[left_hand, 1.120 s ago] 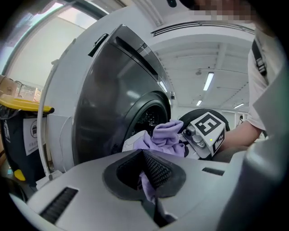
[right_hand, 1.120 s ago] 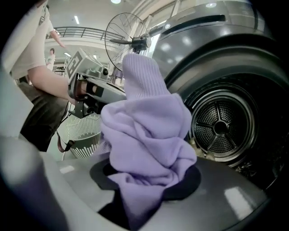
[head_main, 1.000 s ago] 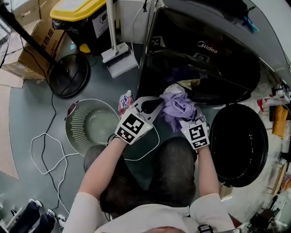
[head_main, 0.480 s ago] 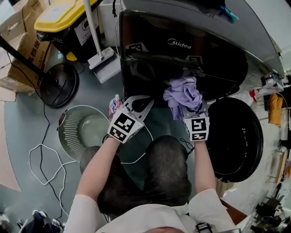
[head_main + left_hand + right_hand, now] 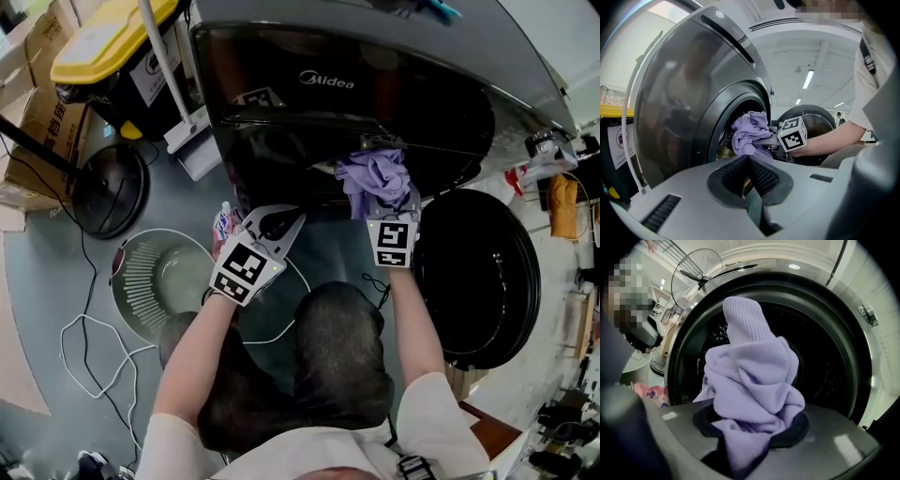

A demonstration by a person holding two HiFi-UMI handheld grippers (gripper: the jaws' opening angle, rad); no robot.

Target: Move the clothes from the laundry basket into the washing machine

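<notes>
Now the right hand-held gripper (image 5: 750, 427) is shut tight on a purple top (image 5: 373, 176) & holds it right at the round mouth of the washing machine (image 5: 375, 56), not inside yet. The left hand-held gripper (image 5: 274, 223) is closed w/ nothing in it, low by the machine's front. The laundry basket (image 5: 141, 253) sits on the floor, next to the person's left knee.
</notes>
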